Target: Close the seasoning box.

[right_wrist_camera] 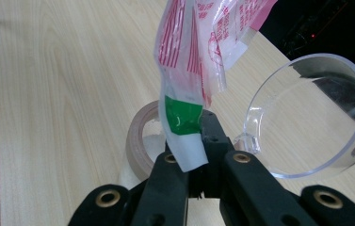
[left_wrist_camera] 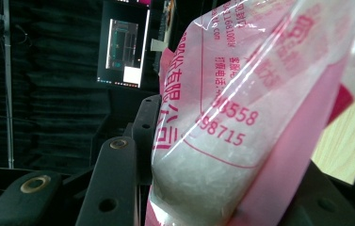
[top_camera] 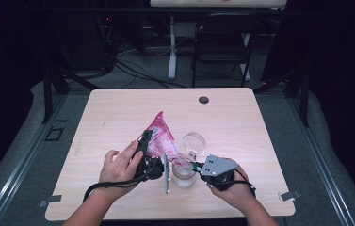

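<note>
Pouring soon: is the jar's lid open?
Open: the clear lid stands swung up beside the jar's mouth, hinged.

place: lab | signs: black curtains [top_camera: 5, 56]; floor cables [top_camera: 137, 70]; monitor [left_wrist_camera: 123, 44]; bare table [top_camera: 118, 113]

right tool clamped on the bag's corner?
Yes: in the right gripper view the right tool pinches the pink bag at its green-and-white corner.

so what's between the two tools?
High view: the pink bag spans from left tool to right tool, over the jar.
</note>
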`<state>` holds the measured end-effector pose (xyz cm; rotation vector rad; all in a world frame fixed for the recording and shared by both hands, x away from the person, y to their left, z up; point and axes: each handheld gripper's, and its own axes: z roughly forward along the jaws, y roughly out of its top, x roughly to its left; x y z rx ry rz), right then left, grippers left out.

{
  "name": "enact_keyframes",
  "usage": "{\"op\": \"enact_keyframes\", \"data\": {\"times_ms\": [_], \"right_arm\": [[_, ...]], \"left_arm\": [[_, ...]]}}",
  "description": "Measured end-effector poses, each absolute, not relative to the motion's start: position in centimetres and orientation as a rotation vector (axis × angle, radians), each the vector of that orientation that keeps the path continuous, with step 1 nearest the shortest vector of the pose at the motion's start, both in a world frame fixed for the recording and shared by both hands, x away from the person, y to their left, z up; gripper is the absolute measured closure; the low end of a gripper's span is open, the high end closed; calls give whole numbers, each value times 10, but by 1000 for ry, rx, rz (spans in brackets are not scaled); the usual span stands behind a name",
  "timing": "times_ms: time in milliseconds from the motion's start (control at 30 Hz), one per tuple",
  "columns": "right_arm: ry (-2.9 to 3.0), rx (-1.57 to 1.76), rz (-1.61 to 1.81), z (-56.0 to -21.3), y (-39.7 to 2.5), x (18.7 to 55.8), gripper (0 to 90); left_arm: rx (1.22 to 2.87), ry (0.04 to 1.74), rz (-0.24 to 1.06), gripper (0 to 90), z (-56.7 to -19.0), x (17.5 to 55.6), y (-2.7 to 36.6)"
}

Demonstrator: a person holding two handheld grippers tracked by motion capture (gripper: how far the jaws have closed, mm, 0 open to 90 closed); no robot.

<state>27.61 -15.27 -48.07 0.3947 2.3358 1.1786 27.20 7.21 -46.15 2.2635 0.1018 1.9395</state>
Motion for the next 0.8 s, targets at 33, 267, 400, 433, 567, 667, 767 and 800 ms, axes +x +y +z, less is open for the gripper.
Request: {"op": "enact_keyframes", "data": {"times_ms": [33,267,400,433,567,667,767,800], "right_arm": [[2336,394,1175,-481,-153,276,900],[2335,395,1178,-481,-153,276,900],[2335,396,1177,-481,-153,276,900],[2335,395,1174,-481,-153,276,900],[2334,397,1176,-481,-153,276,900],[2336,395,1173,-481,-153,276,900],[2335,395,1171,-481,-153,276,900],[2336,395,1170,-481,-153,276,900]], "left_arm": [[2263,102,1940,624,-462,272,72],[2264,105,1938,624,-461,272,72],[2262,104,1939,624,-461,272,72],[2260,103,1940,624,-461,272,72],[2262,103,1940,625,-461,271,71],[2262,103,1939,624,-461,271,72],[2259,101,1941,624,-461,271,71],[2259,102,1940,624,-461,271,71]]}}
